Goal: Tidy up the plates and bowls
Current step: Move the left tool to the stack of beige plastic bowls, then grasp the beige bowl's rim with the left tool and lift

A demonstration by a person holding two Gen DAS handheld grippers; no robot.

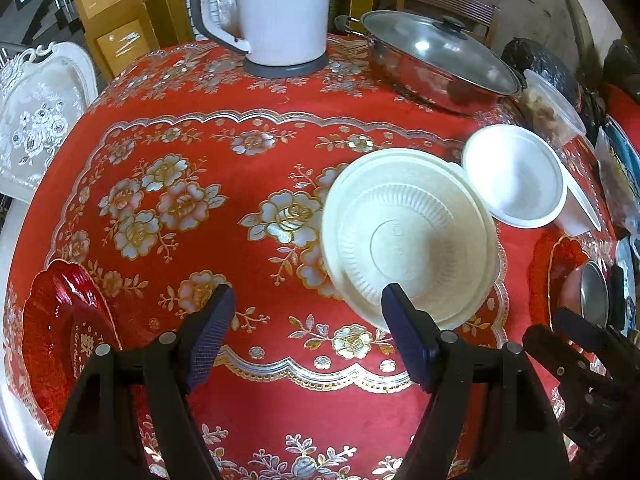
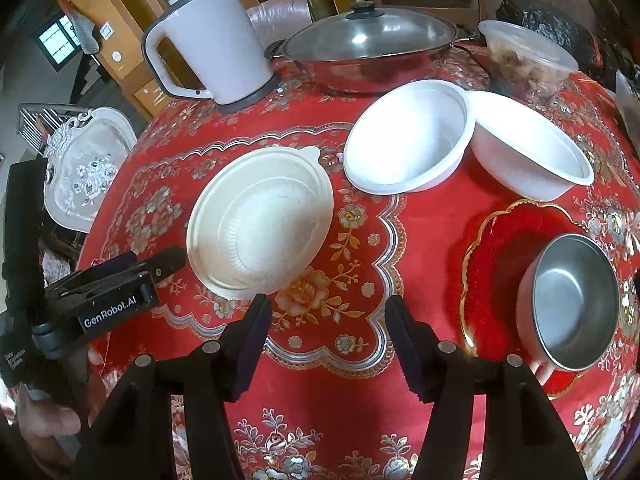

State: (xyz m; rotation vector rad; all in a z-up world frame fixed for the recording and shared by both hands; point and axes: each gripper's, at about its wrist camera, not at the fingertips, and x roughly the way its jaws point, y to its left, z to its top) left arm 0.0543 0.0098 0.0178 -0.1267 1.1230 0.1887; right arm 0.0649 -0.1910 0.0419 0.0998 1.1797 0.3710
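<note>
In the left wrist view, the left gripper point(image 1: 308, 316) is held wide open over the red tablecloth point(image 1: 256, 184), with nothing between its fingers. A cream ribbed bowl point(image 1: 410, 236) lies just past the right finger; whether it is touched cannot be told. Beyond it a white bowl point(image 1: 514, 176) is seen leaning on another. A red plate point(image 1: 64, 332) sits apart at the table's left edge. Little looks sorted so far (bowls and plates are scattered, not gathered).

In the right wrist view, the right gripper point(image 2: 326, 320) is likewise spread open and empty, above bare cloth between the cream ribbed bowl point(image 2: 260, 220) and a second red plate point(image 2: 504, 248), on which a steel bowl point(image 2: 572, 300) rests. The white bowl point(image 2: 404, 140) is overlapped by its twin point(image 2: 528, 148). Stacking of bowls and pairing of plates is judged still to be done.

A kettle point(image 2: 212, 48), a lidded pan point(image 2: 372, 52) and a food tub point(image 2: 528, 60) crowd the far side, limiting room there.
</note>
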